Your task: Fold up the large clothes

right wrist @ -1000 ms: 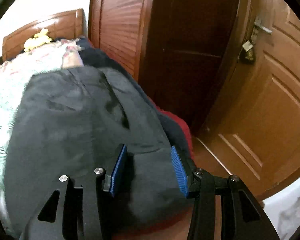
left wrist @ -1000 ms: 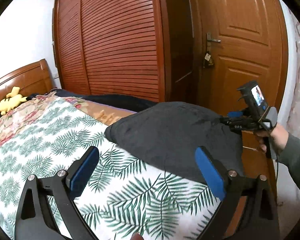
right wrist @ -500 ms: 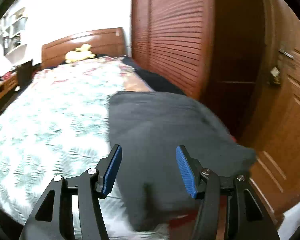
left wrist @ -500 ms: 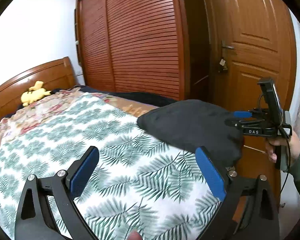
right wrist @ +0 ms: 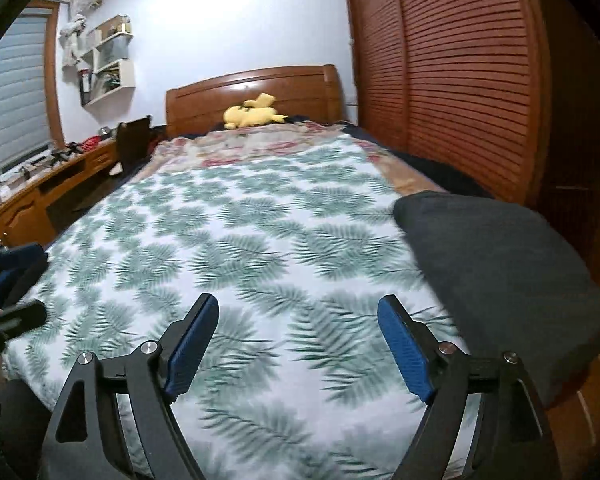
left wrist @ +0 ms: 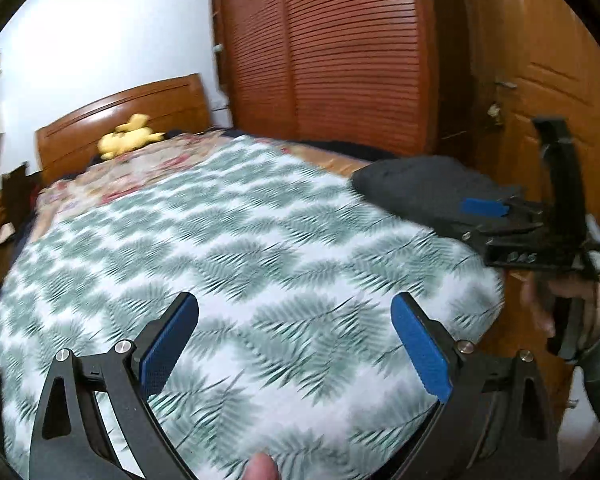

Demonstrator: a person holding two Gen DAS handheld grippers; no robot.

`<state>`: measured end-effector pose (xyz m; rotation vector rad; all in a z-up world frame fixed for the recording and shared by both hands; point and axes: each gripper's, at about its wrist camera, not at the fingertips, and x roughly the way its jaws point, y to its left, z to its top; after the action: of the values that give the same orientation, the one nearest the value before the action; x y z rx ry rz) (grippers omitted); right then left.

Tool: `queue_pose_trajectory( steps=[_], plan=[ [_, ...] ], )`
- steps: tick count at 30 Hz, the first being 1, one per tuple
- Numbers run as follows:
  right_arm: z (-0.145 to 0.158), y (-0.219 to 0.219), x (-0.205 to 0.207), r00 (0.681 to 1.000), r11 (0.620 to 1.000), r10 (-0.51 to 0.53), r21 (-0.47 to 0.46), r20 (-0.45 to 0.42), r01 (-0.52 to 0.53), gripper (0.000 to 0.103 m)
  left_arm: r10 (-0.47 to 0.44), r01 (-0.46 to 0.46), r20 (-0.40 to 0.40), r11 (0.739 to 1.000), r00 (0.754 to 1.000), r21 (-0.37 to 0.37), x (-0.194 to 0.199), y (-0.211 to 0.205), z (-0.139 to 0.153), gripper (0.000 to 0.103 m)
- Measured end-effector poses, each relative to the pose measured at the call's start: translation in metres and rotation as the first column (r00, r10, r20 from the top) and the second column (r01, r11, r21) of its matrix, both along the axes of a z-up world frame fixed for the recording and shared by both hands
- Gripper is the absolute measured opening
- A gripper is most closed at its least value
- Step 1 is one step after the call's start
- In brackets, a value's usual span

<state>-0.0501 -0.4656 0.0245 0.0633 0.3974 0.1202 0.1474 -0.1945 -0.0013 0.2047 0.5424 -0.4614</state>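
Both the left hand-held gripper [left wrist: 294,344] and the right hand-held gripper [right wrist: 298,344] hang wide apart and hold nothing above the leaf-print bedspread [right wrist: 240,240], while the folded dark garment [right wrist: 496,256] lies at the bed's near right corner beside the slatted wardrobe [right wrist: 452,80].

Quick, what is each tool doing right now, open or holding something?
Left tool: open, holding nothing.
Right tool: open, holding nothing.

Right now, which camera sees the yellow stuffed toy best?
The right wrist view: the yellow stuffed toy lies almost centred against the headboard, fairly sharp. In the left wrist view it sits off to the left, smaller and blurrier.
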Motion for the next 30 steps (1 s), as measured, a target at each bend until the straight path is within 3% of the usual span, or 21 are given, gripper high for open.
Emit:
queue_pose_trajectory(
  steps=[8, 14, 20, 30],
  plan=[
    [-0.017, 0.041, 0.007, 0.995, 0.995, 0.095, -0.01, -0.016, -0.095, 0.083, 0.155, -0.157, -0.042, 0.987, 0.987, -0.046, -0.026, 0.069, -0.022, 0.097],
    [-0.017, 0.073, 0.008, 0.988, 0.988, 0.153, -0.034, -0.008, -0.153, 0.083, 0.263, -0.267, -0.069, 0.961, 0.962, -0.076, -0.042, 0.116, -0.027, 0.097],
    [-0.015, 0.106, 0.006, 0.973, 0.972, 0.229, -0.051, 0.014, -0.228, 0.083, 0.366, -0.367, -0.028, 0.927, 0.93, -0.083, -0.061, 0.149, -0.016, 0.097],
    [-0.011, 0.13, -0.006, 0.953, 0.956, 0.292, -0.044, 0.08, -0.289, 0.083, 0.443, -0.436, 0.033, 0.89, 0.896, -0.133, -0.092, 0.177, 0.01, 0.097]
  ],
)
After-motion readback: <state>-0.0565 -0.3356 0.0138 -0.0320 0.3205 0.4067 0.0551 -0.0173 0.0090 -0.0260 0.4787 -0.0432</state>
